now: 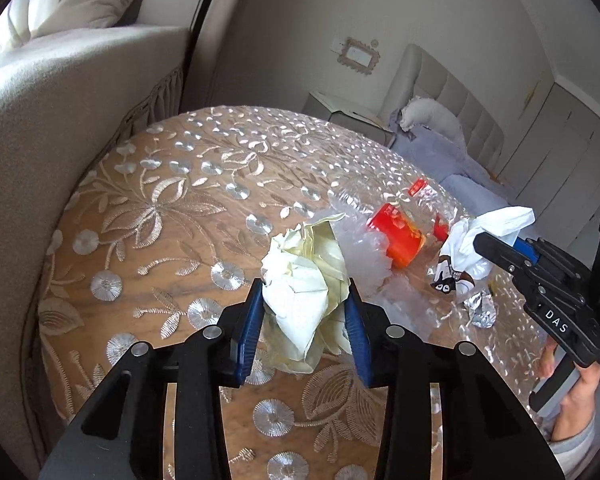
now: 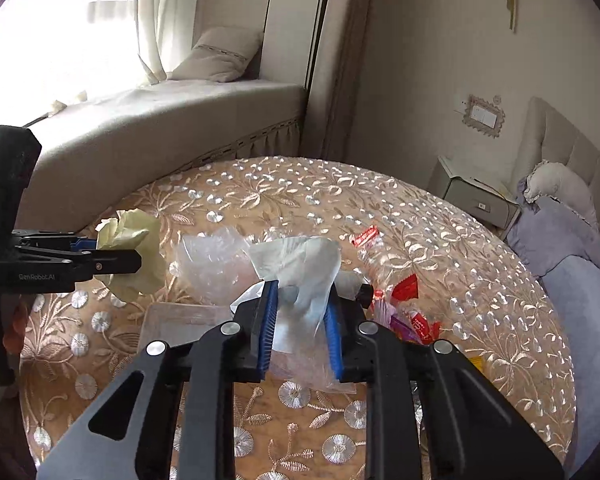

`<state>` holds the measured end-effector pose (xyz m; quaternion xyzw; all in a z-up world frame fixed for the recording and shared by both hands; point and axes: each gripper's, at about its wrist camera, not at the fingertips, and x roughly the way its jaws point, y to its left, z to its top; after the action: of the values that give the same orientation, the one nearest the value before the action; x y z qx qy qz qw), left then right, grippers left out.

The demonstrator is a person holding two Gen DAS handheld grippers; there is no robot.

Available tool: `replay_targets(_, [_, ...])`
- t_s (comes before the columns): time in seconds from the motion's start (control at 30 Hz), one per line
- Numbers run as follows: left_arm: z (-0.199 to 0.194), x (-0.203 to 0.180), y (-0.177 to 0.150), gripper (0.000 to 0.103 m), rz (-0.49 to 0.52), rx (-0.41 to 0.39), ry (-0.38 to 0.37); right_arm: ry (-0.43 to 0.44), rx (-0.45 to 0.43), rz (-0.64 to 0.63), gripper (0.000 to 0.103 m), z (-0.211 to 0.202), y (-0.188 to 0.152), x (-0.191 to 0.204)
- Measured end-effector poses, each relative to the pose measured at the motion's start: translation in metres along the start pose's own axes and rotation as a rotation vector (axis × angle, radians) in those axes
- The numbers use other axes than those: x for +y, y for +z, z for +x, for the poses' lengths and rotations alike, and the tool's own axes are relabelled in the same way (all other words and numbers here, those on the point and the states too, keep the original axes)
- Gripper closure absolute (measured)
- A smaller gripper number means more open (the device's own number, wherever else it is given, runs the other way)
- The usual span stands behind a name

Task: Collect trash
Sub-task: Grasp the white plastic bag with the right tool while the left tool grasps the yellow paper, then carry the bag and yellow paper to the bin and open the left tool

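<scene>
My left gripper (image 1: 306, 284) is shut on a crumpled pale yellow paper ball (image 1: 304, 276), held over the round table (image 1: 160, 208); it also shows in the right wrist view (image 2: 134, 240). My right gripper (image 2: 302, 292) is shut on a crumpled white tissue (image 2: 300, 268), seen in the left wrist view (image 1: 488, 228) at the right. On the table lie a clear crushed plastic bottle with a red label (image 1: 400, 236), clear plastic bags (image 2: 212, 264), red wrappers (image 2: 406, 288) and a foil scrap (image 1: 480, 310).
The table has an embroidered floral cloth under a clear cover. A cushioned window seat (image 2: 160, 120) runs behind and left of it. A bed with lilac bedding (image 2: 572, 256) and a nightstand (image 2: 474, 196) stand at the right. A clear flat tray (image 2: 180, 316) lies near my right gripper.
</scene>
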<state>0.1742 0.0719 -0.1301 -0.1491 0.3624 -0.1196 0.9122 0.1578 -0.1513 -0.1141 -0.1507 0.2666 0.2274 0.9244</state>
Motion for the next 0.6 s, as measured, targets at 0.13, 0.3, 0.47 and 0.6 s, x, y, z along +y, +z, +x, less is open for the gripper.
replay_targets(0.13, [-0.023, -0.016, 0.005, 0.065, 0.039, -0.051, 0.004, -0.011, -0.075, -0.009, 0.080, -0.035, 0.009, 0.004])
replay_targets(0.3, [-0.053, -0.042, 0.008, 0.065, 0.097, -0.108, 0.010, -0.053, -0.165, -0.010, 0.080, -0.080, 0.013, 0.003])
replay_targets(0.47, [-0.073, -0.080, 0.006, 0.065, 0.172, -0.146, 0.004, -0.114, -0.219, 0.024, 0.079, -0.125, 0.005, -0.015])
replay_targets(0.6, [-0.078, -0.119, -0.002, 0.065, 0.235, -0.153, -0.042, -0.171, -0.239, 0.060, 0.080, -0.156, -0.013, -0.033])
